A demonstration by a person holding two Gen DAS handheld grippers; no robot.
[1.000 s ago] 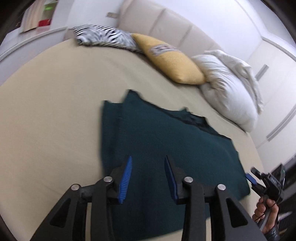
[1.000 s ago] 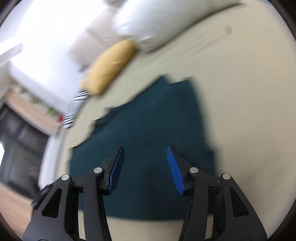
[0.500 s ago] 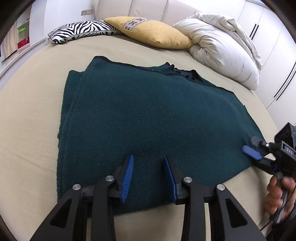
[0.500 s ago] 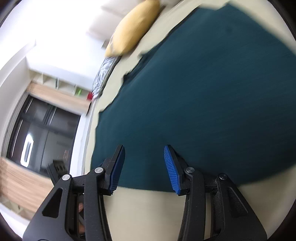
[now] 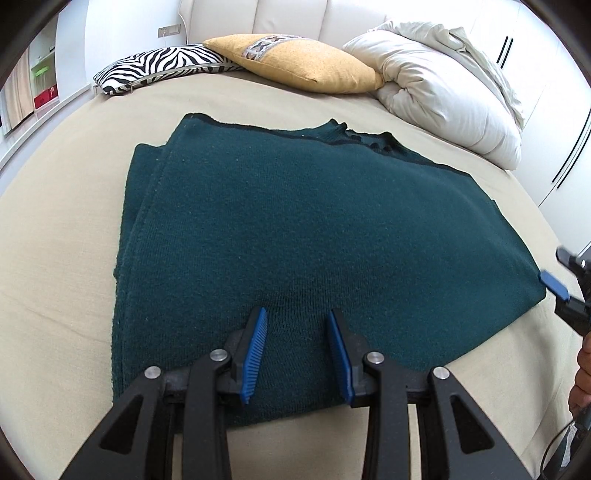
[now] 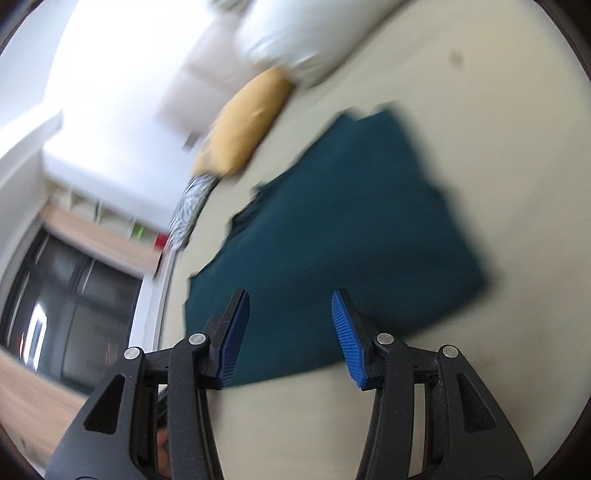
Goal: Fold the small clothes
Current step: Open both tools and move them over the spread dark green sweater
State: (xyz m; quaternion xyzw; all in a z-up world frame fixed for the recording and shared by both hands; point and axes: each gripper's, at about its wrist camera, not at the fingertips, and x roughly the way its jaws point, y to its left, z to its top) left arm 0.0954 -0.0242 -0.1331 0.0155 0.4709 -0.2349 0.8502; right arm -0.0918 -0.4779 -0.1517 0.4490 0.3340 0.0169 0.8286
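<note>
A dark green knitted garment [image 5: 303, 229] lies folded flat on the beige bed [image 5: 55, 229]. Behind it, against the padded headboard [image 5: 295, 18], lie a zebra-print pillow [image 5: 159, 66], a yellow cushion [image 5: 306, 59] and a white duvet [image 5: 454, 92]. The left gripper [image 5: 295, 350] hovers parted over the garment's near hem, gripping nothing. The right gripper [image 6: 290, 332], blurred, is opening above the near edge, empty.

No text, label, brand, number or sign can be read in either view.
</note>
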